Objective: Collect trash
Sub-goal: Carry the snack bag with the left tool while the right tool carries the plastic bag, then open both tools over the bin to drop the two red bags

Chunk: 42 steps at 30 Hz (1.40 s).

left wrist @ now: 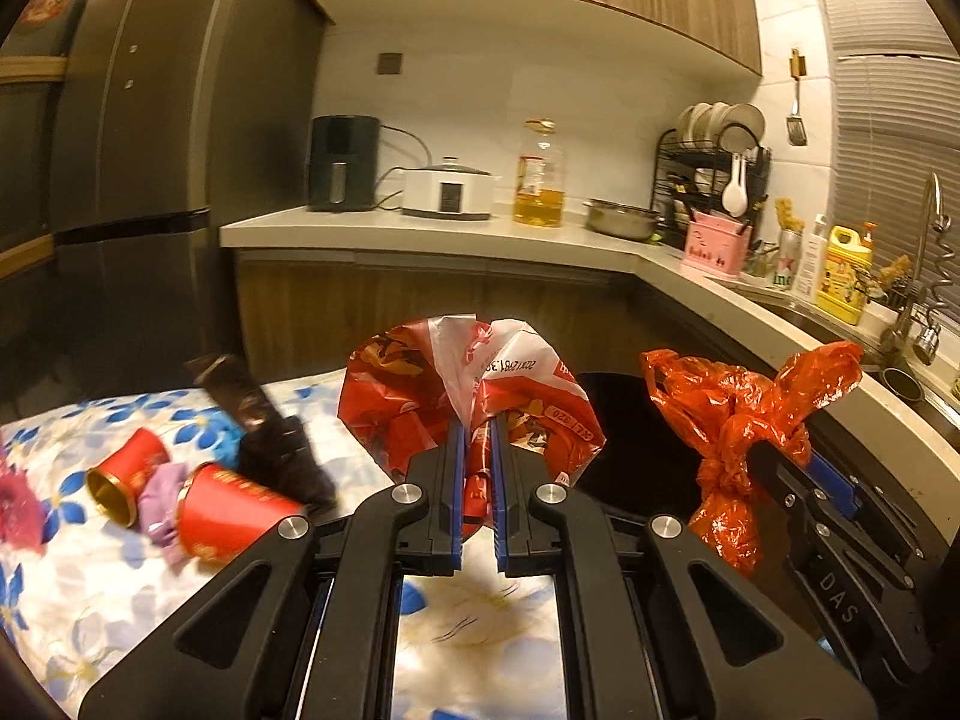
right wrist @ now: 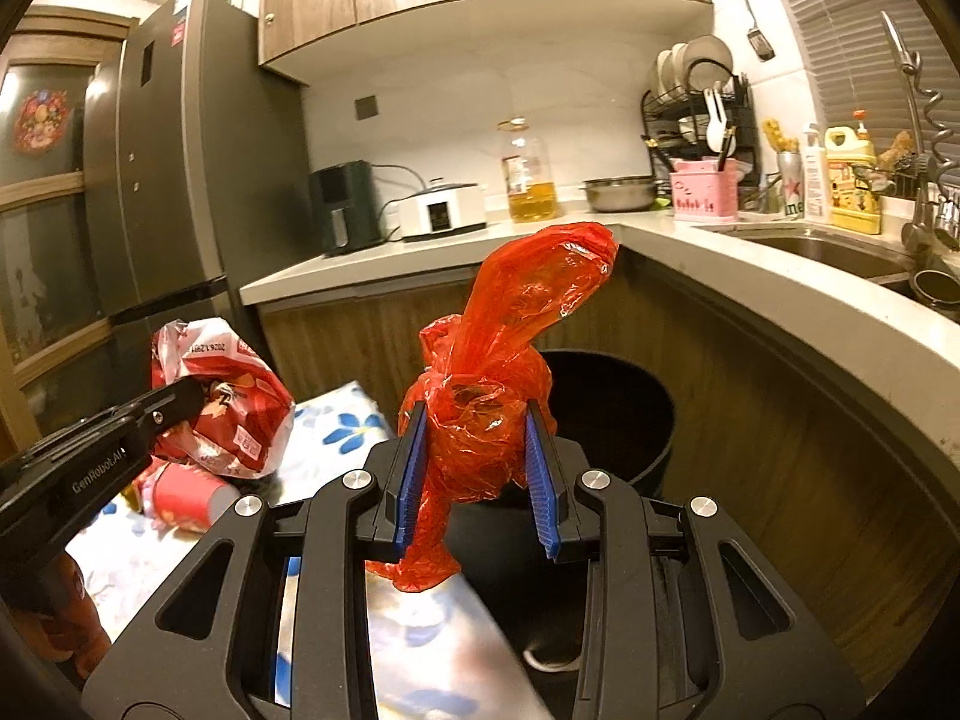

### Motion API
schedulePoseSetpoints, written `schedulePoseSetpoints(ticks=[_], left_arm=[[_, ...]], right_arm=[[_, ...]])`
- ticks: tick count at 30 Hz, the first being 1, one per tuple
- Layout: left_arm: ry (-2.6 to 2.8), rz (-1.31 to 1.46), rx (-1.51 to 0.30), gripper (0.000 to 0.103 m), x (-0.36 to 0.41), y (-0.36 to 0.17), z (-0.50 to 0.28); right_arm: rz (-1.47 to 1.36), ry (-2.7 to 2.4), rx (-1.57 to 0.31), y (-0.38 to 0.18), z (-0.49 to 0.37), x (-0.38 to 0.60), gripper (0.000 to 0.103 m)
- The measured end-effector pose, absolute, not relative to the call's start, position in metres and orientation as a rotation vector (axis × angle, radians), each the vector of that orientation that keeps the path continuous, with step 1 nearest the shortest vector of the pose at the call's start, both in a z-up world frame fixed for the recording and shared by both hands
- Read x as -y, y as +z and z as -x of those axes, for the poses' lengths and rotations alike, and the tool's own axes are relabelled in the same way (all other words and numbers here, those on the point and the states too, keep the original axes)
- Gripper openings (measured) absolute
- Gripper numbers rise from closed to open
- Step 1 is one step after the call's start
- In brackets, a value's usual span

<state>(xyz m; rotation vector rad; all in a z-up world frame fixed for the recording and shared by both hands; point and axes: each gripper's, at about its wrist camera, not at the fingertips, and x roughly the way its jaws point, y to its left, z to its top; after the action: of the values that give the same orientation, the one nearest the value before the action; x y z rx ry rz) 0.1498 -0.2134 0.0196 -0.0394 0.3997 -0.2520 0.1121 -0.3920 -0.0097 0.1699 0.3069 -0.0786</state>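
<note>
My left gripper [left wrist: 477, 429] is shut on a crumpled red and white snack bag [left wrist: 420, 384], held above the flowered tablecloth [left wrist: 108, 576]. In the right wrist view the same snack bag [right wrist: 240, 414] shows at the left, pinched by the left gripper [right wrist: 192, 390]. My right gripper [right wrist: 480, 420] is shut on a knotted red plastic bag [right wrist: 480, 414], which hangs beside the black trash bin [right wrist: 612, 414]. That red plastic bag [left wrist: 732, 420] and the right gripper [left wrist: 780, 456] show at the right of the left wrist view, in front of the bin [left wrist: 636, 438].
Two red paper cups [left wrist: 129, 474] [left wrist: 231, 516], a purple scrap [left wrist: 162, 498] and a dark wrapper [left wrist: 264, 420] lie on the tablecloth. A grey fridge [left wrist: 132, 180] stands at left. The L-shaped counter [left wrist: 420, 234] holds appliances, an oil bottle [left wrist: 539, 180], a dish rack and a sink [right wrist: 840, 252].
</note>
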Motion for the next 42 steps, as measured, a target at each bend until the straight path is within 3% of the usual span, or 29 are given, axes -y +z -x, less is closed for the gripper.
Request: schedulePoseSetpoints(ticks=[30, 42], left_arm=[[-0.376, -0.014, -0.448, 0.009, 0.303, 0.002, -0.218], [-0.399, -0.002, -0.462, 0.015, 0.312, -0.004, -0.227]], right_arm=[[-0.180, -0.135, -0.339, -0.019, -0.169, 0.458, 0.031], [-0.173, -0.122, -0.367, -0.028, -0.182, 0.463, 0.034]])
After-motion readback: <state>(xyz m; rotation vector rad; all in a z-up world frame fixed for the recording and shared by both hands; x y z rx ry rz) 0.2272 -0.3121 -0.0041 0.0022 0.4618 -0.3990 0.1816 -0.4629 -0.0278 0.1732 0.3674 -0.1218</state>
